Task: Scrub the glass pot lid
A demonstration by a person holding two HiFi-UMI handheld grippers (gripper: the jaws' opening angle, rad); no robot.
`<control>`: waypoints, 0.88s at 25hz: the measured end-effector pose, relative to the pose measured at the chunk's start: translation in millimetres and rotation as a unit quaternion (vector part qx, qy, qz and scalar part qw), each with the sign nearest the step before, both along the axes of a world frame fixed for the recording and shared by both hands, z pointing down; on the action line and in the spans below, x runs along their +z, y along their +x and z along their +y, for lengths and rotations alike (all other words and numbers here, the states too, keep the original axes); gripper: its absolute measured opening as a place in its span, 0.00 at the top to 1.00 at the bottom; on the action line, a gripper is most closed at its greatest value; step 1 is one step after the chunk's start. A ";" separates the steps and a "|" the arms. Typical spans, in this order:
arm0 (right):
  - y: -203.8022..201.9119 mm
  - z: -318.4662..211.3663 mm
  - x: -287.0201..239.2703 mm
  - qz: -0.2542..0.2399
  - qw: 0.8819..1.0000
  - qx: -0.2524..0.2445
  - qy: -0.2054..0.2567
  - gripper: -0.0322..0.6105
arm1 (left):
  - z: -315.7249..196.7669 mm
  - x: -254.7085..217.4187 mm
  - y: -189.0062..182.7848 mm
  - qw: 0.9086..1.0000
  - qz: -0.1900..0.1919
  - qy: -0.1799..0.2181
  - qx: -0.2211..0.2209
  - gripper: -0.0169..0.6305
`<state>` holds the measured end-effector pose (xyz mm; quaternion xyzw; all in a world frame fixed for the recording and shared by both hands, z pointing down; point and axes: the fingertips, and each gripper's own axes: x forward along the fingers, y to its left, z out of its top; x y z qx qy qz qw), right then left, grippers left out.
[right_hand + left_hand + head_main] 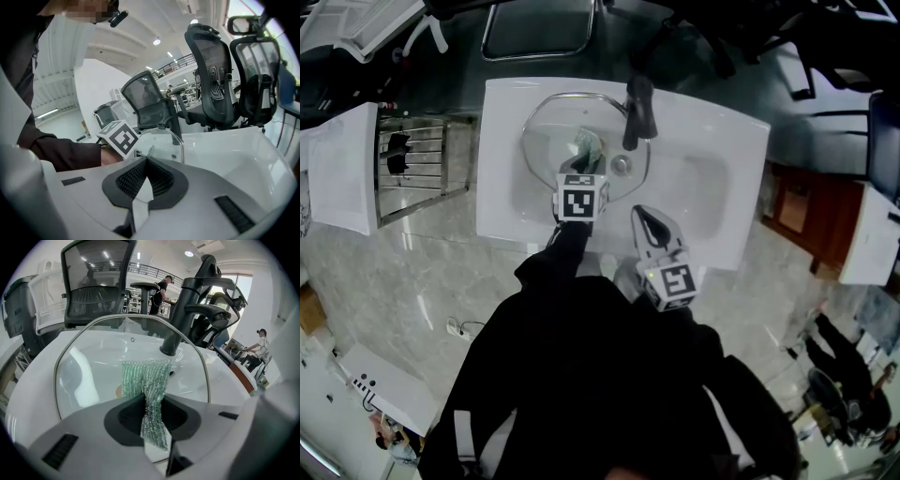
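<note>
In the sink: one glass lid. Your left gripper has its fingers pinching the one green scrubber; your right gripper has its fingers pressed together.

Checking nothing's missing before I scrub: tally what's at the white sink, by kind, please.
Round glass pot lid with metal rim: 1
Green mesh scrub cloth: 1
Black faucet: 1
Total: 3

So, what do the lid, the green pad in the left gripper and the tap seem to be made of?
The lid looks like clear glass with a thin metal rim: the white basin shows through it. The green pad, pinched in the left gripper, looks like glittery plastic mesh, ribbed and shiny. The tap is matte black, probably coated metal.
</note>
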<state>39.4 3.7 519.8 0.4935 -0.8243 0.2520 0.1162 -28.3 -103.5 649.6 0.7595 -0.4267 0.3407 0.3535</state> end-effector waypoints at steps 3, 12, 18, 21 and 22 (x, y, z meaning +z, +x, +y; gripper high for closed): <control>1.4 0.7 -0.8 0.002 1.000 0.000 0.000 0.95 | 0.4 -0.5 2.6 1.000 0.003 -0.002 -0.001 0.86; 6.2 3.6 -2.7 0.002 1.000 0.005 0.001 0.95 | 6.1 -6.0 25.6 1.000 0.010 -0.002 0.024 0.85; 11.5 6.9 -0.2 0.003 1.000 0.007 0.000 0.95 | 9.8 -5.0 35.4 0.999 0.016 -0.005 0.029 0.85; 13.7 7.2 -0.4 0.004 1.000 0.008 -0.001 0.95 | 9.2 -8.8 40.0 0.999 0.014 -0.002 0.033 0.85; 14.7 7.2 -0.6 0.004 1.000 0.008 -0.001 0.95 | 7.9 -11.2 40.7 0.999 0.010 0.001 0.034 0.85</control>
